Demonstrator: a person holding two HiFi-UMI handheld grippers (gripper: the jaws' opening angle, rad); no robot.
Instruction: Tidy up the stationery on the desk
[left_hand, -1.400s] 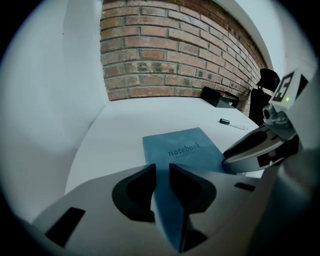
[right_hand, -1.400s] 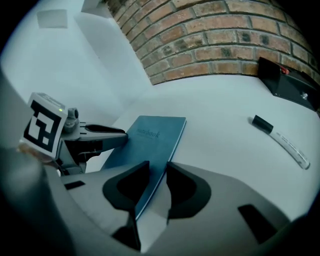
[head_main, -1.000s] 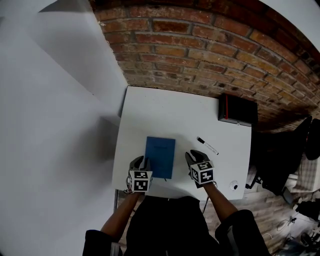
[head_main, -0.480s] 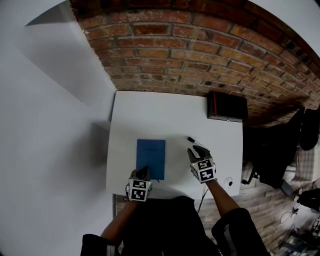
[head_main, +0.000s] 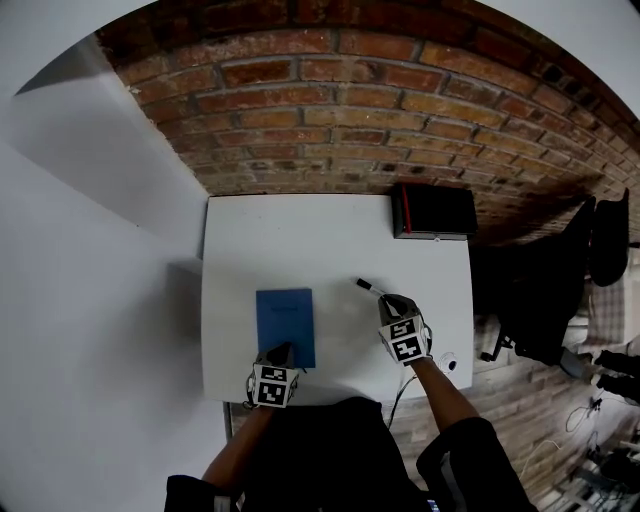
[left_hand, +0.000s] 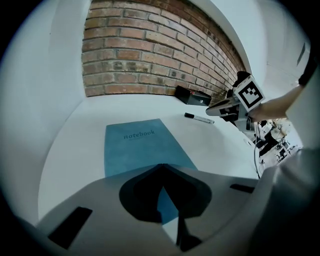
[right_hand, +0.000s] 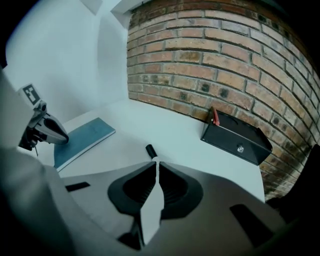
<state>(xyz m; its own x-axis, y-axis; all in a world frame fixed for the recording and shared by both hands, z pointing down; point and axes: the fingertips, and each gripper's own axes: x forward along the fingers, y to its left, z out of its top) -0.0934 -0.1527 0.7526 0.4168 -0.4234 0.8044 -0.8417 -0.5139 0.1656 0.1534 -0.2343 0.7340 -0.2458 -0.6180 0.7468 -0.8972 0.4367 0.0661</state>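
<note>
A blue notebook (head_main: 285, 322) lies flat on the white desk (head_main: 300, 235), seen closer as the notebook (left_hand: 142, 145) in the left gripper view. My left gripper (head_main: 279, 354) hovers over its near edge, jaws shut with tips touching and nothing between them. A marker pen (head_main: 368, 288) with a black cap lies right of the notebook. My right gripper (head_main: 393, 303) is shut on its white barrel. Only the marker pen's cap (right_hand: 150, 150) pokes out past the tips. A black box (head_main: 433, 211) stands at the desk's far right.
A brick wall (head_main: 400, 110) runs behind the desk and a white wall (head_main: 90, 250) is on the left. Beyond the desk's right edge stands dark furniture, with cables on the floor. A small round white object (head_main: 449, 361) sits near the front right corner.
My right gripper has moved forward onto the marker pen's barrel. My left gripper has slid back toward the notebook's near edge. The head view has shifted.
</note>
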